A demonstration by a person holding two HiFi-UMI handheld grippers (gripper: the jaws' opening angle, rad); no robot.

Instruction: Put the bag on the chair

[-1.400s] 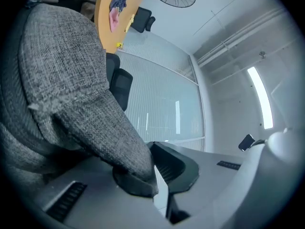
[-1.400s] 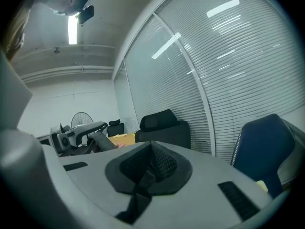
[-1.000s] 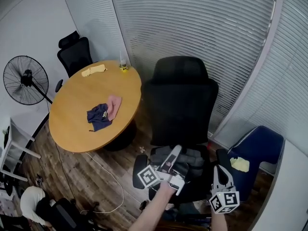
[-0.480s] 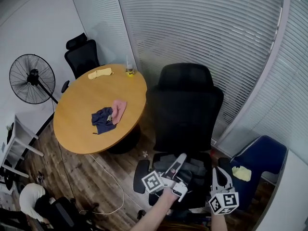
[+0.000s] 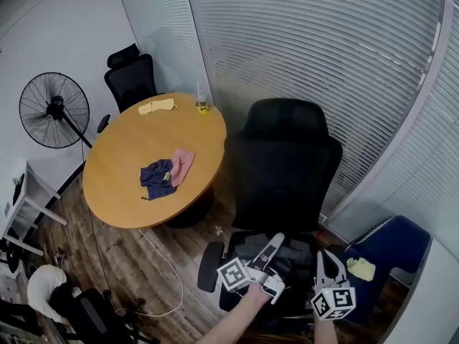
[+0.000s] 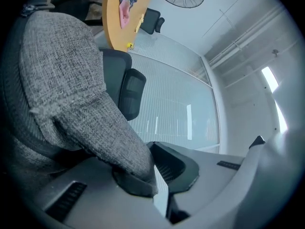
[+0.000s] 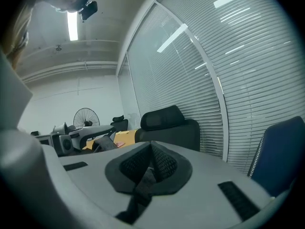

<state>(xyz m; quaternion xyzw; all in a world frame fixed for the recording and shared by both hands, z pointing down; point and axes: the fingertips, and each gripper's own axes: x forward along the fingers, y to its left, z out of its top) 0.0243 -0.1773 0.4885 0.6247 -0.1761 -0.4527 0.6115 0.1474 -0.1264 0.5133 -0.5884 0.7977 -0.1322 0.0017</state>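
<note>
A grey fabric bag [image 5: 292, 254] lies on the seat of the black office chair [image 5: 283, 170] in the head view. My left gripper [image 5: 275, 242] is over the seat's left part and is shut on a fold of the grey bag [image 6: 62, 80], which fills the left gripper view. The left gripper [image 6: 152, 178] pinches the cloth at its tips. My right gripper [image 5: 324, 258] is at the seat's right side, beside the armrest. In the right gripper view the right gripper [image 7: 151, 168] is shut on a black strap [image 7: 142, 189]. I cannot see where the strap joins the bag.
Left of the chair stands a round wooden table [image 5: 122, 192] with a blue and a pink cloth [image 5: 163, 172], a yellow cloth [image 5: 156, 106] and a small bottle [image 5: 203, 104]. A fan [image 5: 54, 110] and a second black chair [image 5: 133, 77] are at the back left. Right: a blue chair [image 5: 391, 246].
The head view has shifted, so chair and table sit further right and lower in the picture. Both grippers stay shut at the seat and show slightly lower in frame.
</note>
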